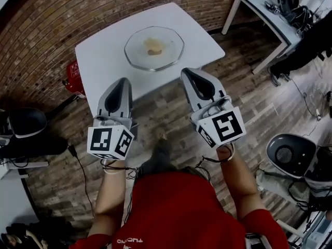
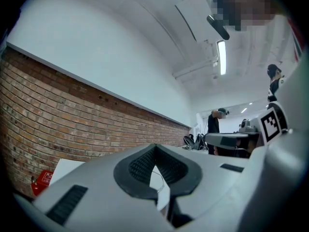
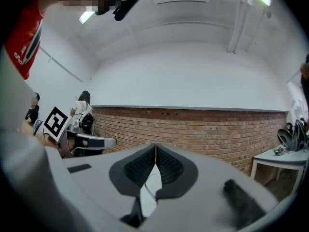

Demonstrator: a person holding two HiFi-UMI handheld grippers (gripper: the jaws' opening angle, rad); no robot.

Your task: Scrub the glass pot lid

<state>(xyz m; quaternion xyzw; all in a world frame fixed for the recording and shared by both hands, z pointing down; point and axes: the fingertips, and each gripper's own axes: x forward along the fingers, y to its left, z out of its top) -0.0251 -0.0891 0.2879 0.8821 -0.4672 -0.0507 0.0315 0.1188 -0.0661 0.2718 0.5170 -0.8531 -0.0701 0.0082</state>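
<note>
A round glass pot lid lies flat on the small white table, with a yellowish smear or sponge-like patch at its centre. My left gripper hovers over the table's near edge, shut and empty. To its right, my right gripper is also shut and empty, its tip just short of the lid's near rim. Both point up toward the wall. In the left gripper view the left gripper has its jaws together; a sliver of white table shows below. The right gripper looks the same in the right gripper view.
A brick wall runs behind the table. A red object sits on the floor at the table's left. A second white table with bags stands at the right. Round grey stools and cables lie on the wooden floor. People stand in the background.
</note>
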